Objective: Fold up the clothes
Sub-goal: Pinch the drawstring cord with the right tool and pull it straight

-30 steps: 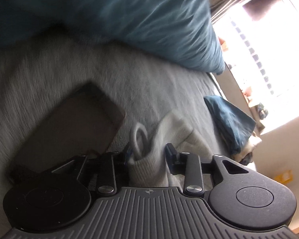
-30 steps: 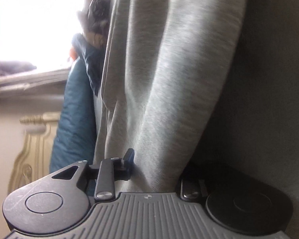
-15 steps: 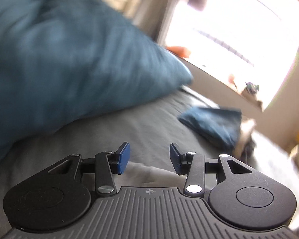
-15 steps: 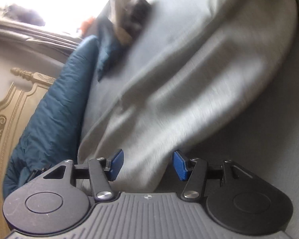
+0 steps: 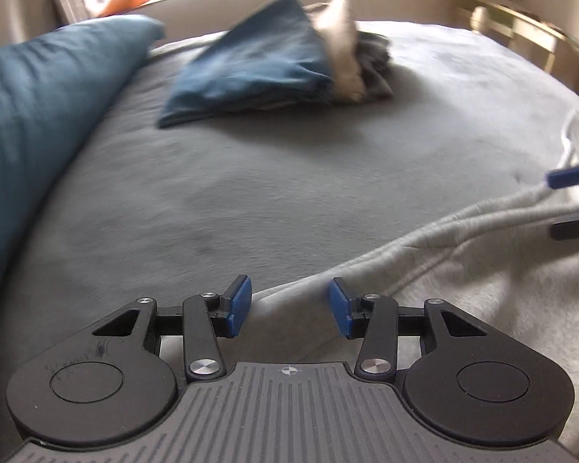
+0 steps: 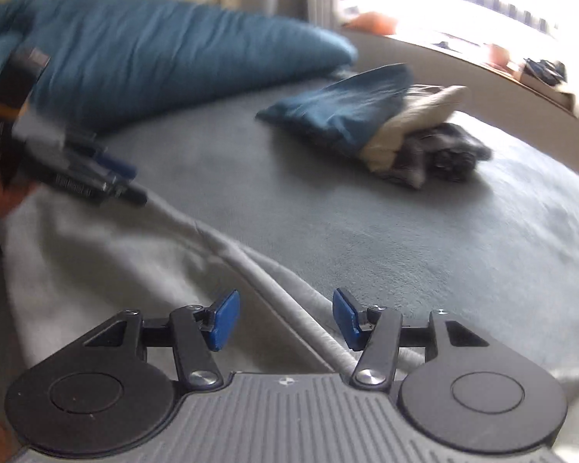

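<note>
— How are the two claws seen to be set?

— The left claw (image 5: 289, 305) is held with its blue pads (image 5: 238, 306) spread apart, and nothing is gripped between them. The right claw (image 6: 285, 320) is likewise parted, with no cloth clamped.

— Where is the garment found?

— A light grey sweatshirt (image 5: 482, 270) is spread on the bed (image 5: 289, 177), which is covered by a grey sheet. Its folded edge is seen running just ahead of the left claw and off toward the right side of that view. In the right wrist view, a thick seam of the same sweatshirt (image 6: 135, 262) is laid between the parted pads (image 6: 345, 318) and beneath them.

— Can each claw be seen from the other's camera?

— Yes. The right claw (image 5: 573, 196) is glimpsed at the right border of the left wrist view, over the cloth. The left claw (image 6: 92, 181) is shown blurred at the left of the right wrist view, over the far edge of the sweatshirt.

— What else is shown on the bed?

— A blue pillow (image 5: 38, 115) is placed along the left side. A pile of clothes (image 5: 281, 61) is set farther back, well apart from the sweatshirt; blue, cream and dark grey pieces are made out in it.
</note>
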